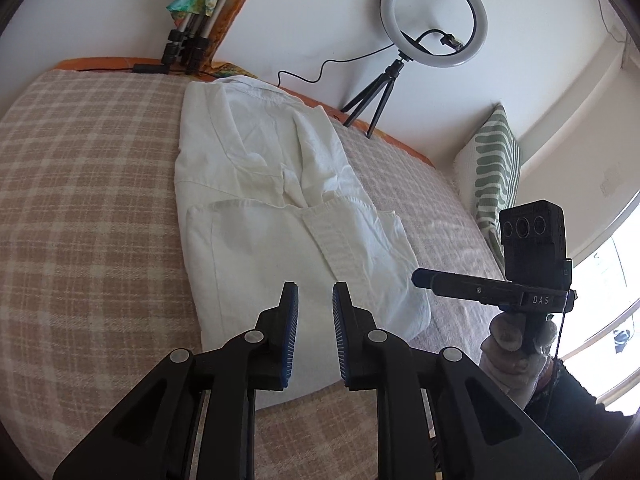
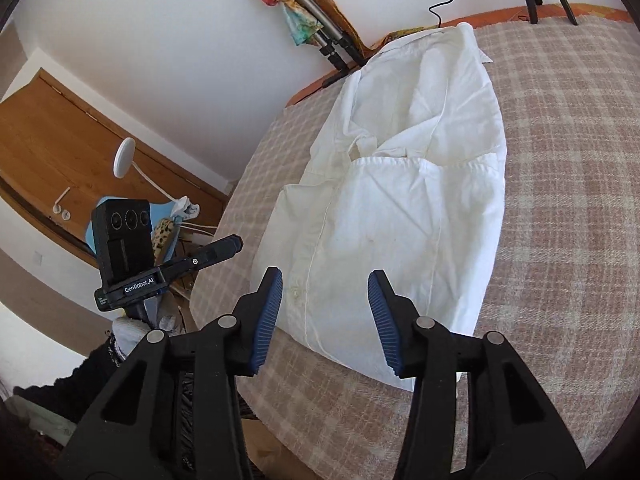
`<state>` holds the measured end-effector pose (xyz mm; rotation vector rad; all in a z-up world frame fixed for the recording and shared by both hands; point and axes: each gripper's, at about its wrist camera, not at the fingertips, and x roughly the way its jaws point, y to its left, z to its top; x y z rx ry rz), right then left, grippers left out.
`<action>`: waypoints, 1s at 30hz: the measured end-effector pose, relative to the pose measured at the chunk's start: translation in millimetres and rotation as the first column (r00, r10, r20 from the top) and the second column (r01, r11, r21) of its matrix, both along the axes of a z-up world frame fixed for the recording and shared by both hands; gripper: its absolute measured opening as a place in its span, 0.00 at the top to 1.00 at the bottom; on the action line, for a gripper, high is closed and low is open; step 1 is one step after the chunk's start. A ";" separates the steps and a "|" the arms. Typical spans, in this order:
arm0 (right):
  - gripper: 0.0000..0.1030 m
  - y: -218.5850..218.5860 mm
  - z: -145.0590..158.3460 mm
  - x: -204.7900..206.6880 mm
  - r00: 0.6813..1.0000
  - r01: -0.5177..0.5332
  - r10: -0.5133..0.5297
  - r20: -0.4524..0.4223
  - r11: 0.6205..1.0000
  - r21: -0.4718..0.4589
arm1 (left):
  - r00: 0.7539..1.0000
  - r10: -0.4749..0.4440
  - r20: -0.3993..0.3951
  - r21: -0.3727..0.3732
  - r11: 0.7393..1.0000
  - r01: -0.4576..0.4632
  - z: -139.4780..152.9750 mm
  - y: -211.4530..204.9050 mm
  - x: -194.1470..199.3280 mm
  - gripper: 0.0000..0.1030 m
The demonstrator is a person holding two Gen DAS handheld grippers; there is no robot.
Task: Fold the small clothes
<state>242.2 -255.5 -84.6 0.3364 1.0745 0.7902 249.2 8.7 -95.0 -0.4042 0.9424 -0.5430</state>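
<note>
**White shirt partly folded on the plaid blanket, both grippers above it**

The white shirt [image 1: 280,208] lies on the beige plaid blanket [image 1: 88,184], its lower part folded up over the body and a cuffed sleeve crossing the front. My left gripper [image 1: 315,296] hovers over the shirt's near edge with a narrow gap between its fingers and nothing in them. My right gripper [image 2: 325,292] is spread wide above the shirt's near hem, also empty. A ring light [image 1: 434,18] stands by the wall.
</note>
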 end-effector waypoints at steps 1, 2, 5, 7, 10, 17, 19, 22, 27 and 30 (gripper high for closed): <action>0.53 9.9 -3.6 -0.4 1.000 -0.013 0.014 0.014 0.999 -0.039 | 1.000 -0.021 0.005 0.009 1.000 0.021 -1.5 -7.9 -0.1 0.85; 0.53 17.9 -7.2 -0.1 0.999 -0.020 0.023 0.029 0.996 -0.081 | 0.999 -0.039 0.013 0.035 0.999 0.039 -3.0 -16.6 -0.3 0.85; 0.55 32.3 -19.5 2.4 0.997 0.006 0.011 0.074 0.973 -0.229 | 0.996 -0.077 0.048 0.165 0.984 0.068 -14.4 -39.2 1.8 0.85; 0.64 29.6 -28.9 8.6 0.997 0.041 -0.021 0.072 0.957 -0.287 | 0.996 -0.074 0.039 0.244 0.968 0.063 -30.6 -43.3 7.9 0.85; 0.88 14.9 -36.0 18.1 0.997 0.076 -0.070 0.034 0.960 -0.271 | 0.999 -0.043 0.028 0.267 0.963 0.034 -48.0 -31.4 15.3 0.87; 0.68 -25.4 6.8 42.4 0.982 0.173 -0.156 0.108 0.971 -0.168 | 0.996 -0.001 0.092 0.201 0.979 -0.018 -6.9 -24.6 16.0 0.87; 0.55 -38.3 13.1 60.4 0.974 0.207 -0.192 0.117 0.969 -0.137 | 0.994 -0.020 0.105 0.166 0.986 0.002 3.0 -34.7 15.4 0.87; 0.55 -51.6 11.5 91.9 0.962 0.260 -0.242 0.126 0.953 -0.157 | 0.991 -0.085 0.104 0.141 0.988 0.070 6.7 -61.4 19.3 0.87; 0.54 -54.5 -9.9 143.1 0.965 0.260 -0.250 0.075 0.950 -0.171 | 0.983 -0.172 0.065 0.149 0.976 0.161 -6.9 -95.3 28.5 0.87; 0.54 -50.8 -17.9 167.3 0.971 0.236 -0.227 0.074 0.955 -0.177 | 0.980 -0.195 0.038 0.152 0.971 0.187 -15.9 -107.0 33.4 0.87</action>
